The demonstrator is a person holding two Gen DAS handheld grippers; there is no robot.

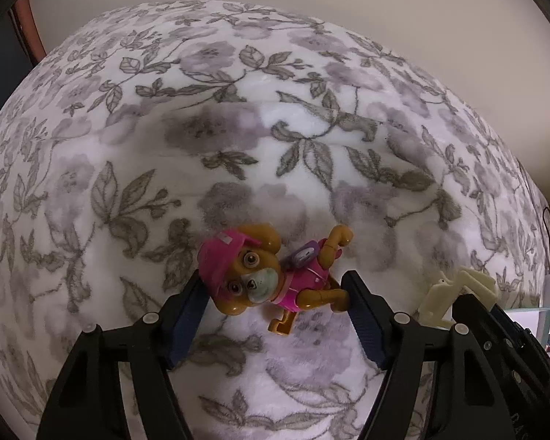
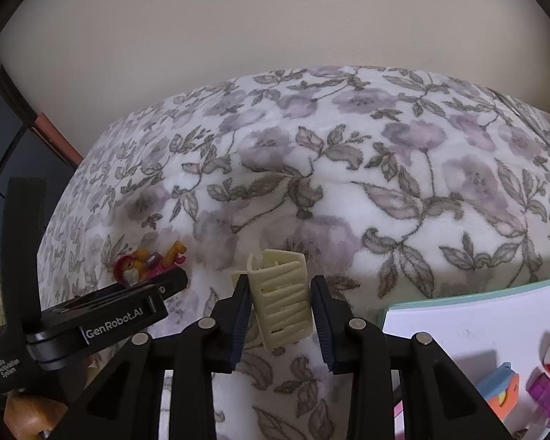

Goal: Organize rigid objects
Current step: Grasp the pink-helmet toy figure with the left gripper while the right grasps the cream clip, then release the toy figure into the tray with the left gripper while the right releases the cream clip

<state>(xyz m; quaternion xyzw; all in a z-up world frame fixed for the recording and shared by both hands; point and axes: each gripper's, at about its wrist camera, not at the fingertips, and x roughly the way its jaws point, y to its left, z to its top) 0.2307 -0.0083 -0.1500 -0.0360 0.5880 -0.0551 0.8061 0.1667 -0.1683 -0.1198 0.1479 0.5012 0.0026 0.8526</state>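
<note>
The left gripper [image 1: 275, 308] is straddling the toy dog figure [image 1: 271, 275] lying on the floral blanket [image 1: 275, 128], its jaws apart with both pads at the figure's sides and no firm pinch showing, while the right gripper [image 2: 280, 311] is clamping the cream hair claw [image 2: 280, 300] just above that blanket. Neither piece is sitting yet in the white tray [image 2: 458, 326] at the blanket's near right edge, where small toys are already lying, so sorting looks partly done. The blanket beyond both grippers is lying open, though the two tools are working close together.
</note>
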